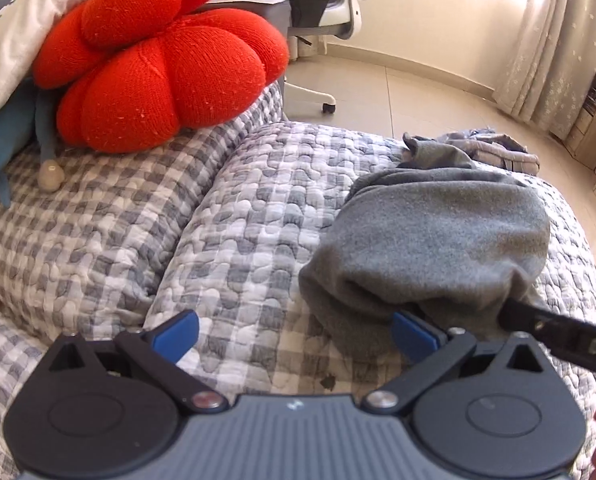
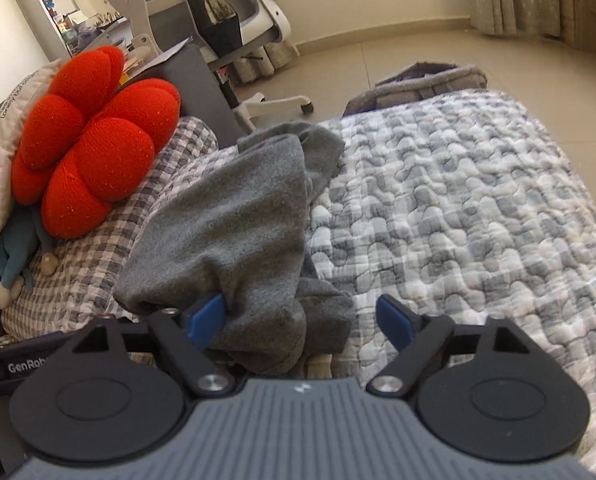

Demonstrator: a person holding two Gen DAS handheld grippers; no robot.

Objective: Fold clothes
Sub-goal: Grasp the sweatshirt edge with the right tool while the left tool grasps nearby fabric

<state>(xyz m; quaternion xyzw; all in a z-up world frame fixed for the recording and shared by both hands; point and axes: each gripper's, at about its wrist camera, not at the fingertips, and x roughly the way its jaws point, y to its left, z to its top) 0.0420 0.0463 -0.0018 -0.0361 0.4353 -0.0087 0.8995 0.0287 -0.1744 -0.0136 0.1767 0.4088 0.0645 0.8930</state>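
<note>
Right up close, both claws were spread wide with nothing pinched: the left gripper (image 1: 294, 334) had its right fingertip just touching the grey garment (image 1: 430, 248), and the right gripper (image 2: 302, 320) had its left fingertip tucked under the near edge of the same cloth. That garment sat bunched in a lump on the quilted checked cover (image 1: 250, 216), roughly mid-surface, looking doubled over but messy, so I'd guess folding was barely started or mid-way. Another grey folded piece (image 2: 426, 80) lay at the far edge, maybe already done. Off toward the left edge sat the red knitted cushion (image 1: 158, 56) and a blue plush toy (image 2: 12, 264).
</note>
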